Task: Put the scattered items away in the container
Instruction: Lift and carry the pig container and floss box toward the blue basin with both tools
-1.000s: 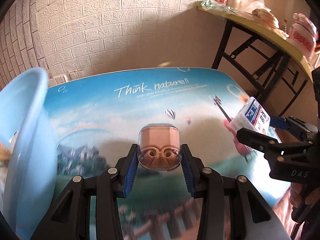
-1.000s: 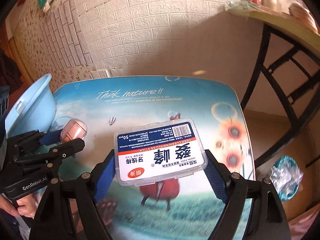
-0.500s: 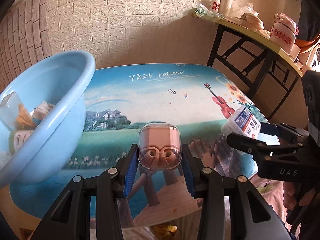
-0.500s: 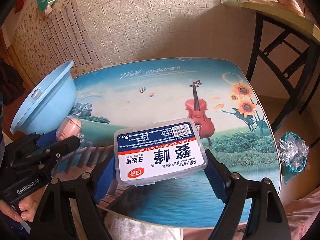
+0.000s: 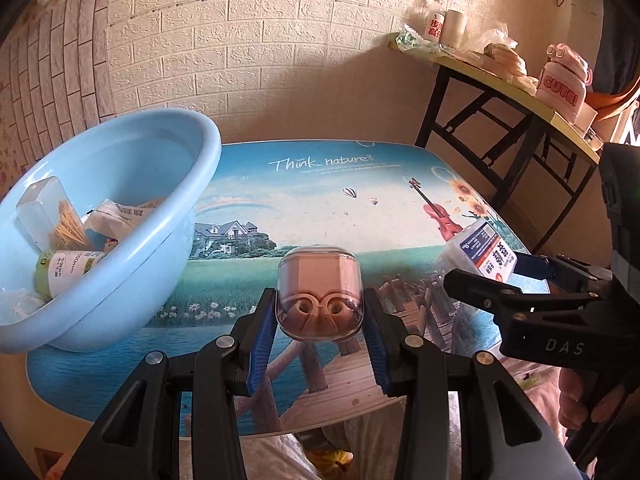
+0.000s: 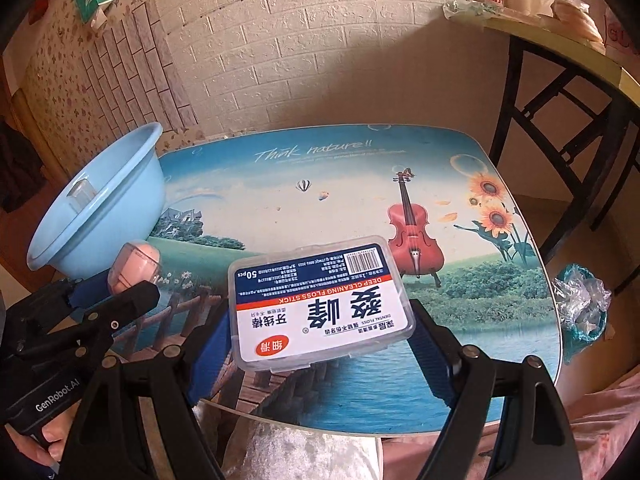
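Observation:
My left gripper [image 5: 319, 320] is shut on a small clear case with a pink insert [image 5: 319, 292], held above the table's near edge. It also shows in the right wrist view [image 6: 134, 266]. My right gripper [image 6: 320, 328] is shut on a flat clear dental floss box [image 6: 320, 304] with a blue, red and white label, also seen in the left wrist view [image 5: 482, 250]. The light blue basin [image 5: 120, 216] stands at the table's left, holding toothpicks, a bottle and packets. It sits left of both grippers, also in the right wrist view [image 6: 100, 204].
The table [image 5: 320, 208] has a printed nature picture with a violin and sunflowers. A yellow side table on black legs [image 5: 500, 80] with bottles and bags stands at the right. A crumpled plastic bag [image 6: 584, 304] lies on the floor by the right edge.
Both grippers have pulled back and up from the table with their items still held. The basin has come fully into view at the left.

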### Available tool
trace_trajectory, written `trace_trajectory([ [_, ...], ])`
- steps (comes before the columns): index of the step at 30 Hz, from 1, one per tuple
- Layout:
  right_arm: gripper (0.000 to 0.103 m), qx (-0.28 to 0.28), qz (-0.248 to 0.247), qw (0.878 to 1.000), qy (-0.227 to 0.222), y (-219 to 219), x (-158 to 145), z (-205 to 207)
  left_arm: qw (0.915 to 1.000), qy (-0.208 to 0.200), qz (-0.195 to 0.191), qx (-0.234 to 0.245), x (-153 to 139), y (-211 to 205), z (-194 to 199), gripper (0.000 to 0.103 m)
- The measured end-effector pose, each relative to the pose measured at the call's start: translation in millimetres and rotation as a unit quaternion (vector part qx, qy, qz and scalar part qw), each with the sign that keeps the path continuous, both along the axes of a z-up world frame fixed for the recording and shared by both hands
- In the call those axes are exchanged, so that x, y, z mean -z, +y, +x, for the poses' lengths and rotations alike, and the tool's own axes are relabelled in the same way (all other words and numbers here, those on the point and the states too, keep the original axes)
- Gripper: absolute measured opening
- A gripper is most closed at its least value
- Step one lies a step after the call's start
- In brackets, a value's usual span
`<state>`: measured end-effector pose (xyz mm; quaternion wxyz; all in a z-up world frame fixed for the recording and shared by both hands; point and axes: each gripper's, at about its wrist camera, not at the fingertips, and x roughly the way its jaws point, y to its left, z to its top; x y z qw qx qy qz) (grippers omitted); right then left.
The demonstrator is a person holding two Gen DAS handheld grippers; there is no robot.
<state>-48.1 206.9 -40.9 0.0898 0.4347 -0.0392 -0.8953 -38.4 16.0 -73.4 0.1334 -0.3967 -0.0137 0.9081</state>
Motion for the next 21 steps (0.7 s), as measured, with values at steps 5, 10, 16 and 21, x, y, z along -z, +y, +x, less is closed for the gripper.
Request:
trace_trajectory([
  [5,0.084,0.004,0.0,1.0,-0.01,-2,6,-1,1.0,0.001,0.003,-0.002,1,-3,0,0.04],
  [10,0.084,0.0,0.004,1.0,-0.006,-7,4,-2,1.0,0.009,0.004,0.0,-4,-1,1,0.04],
  [16,0.084,0.008,0.009,1.0,0.001,-9,-6,-6,0.9999,0.014,0.007,-0.007,-15,-3,-4,0.04],
  [21,0.084,0.01,0.009,1.0,0.009,-11,-19,-12,0.9988,0.046,0.005,-0.011,-43,-6,-9,0.04],
])
